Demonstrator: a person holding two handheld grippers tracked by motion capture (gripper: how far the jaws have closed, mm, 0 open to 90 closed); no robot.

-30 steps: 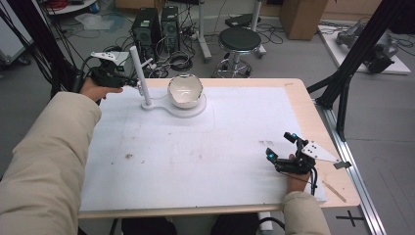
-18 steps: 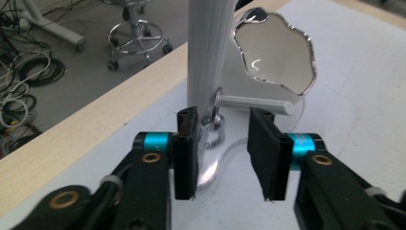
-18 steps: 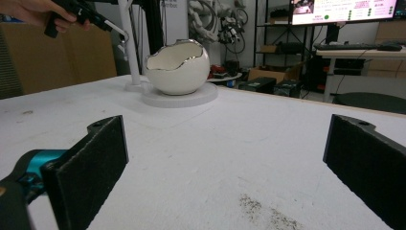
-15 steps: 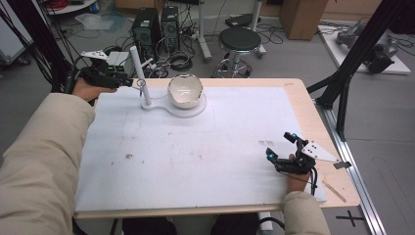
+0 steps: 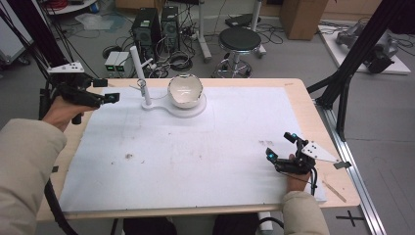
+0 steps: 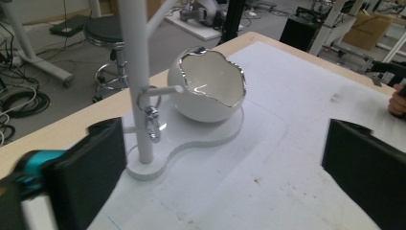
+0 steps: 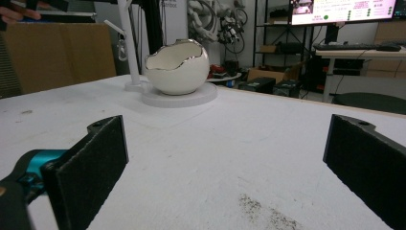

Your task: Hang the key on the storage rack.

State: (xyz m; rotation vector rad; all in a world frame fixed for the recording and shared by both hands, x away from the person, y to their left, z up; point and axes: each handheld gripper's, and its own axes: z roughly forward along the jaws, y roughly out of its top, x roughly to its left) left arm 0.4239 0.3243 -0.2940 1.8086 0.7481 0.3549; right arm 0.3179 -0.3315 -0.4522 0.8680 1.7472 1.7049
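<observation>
Tongs (image 5: 108, 90) in the left hand have just spread wide with nothing between them and drawn back left of the white stand (image 5: 142, 81), leaving the ring (image 6: 152, 116) hung on its peg, likely delivered; the right tongs (image 5: 281, 146) rest spread on the surface (image 5: 195, 161).

bowl (image 6: 210, 91): glossy white ceramic-looking shell, its jagged rim shining silver, upper middle of the left gripper view
stand (image 6: 139, 81): smooth white plastic-looking post, reflecting light on its glossy base
clasp (image 6: 152, 123): shiny metal, gleaming
mat (image 5: 195, 152): matt white sheet, showing dark smudges
table (image 5: 293, 88): pale wood edge
pads (image 7: 93, 163): matt black, finely ribbed
</observation>
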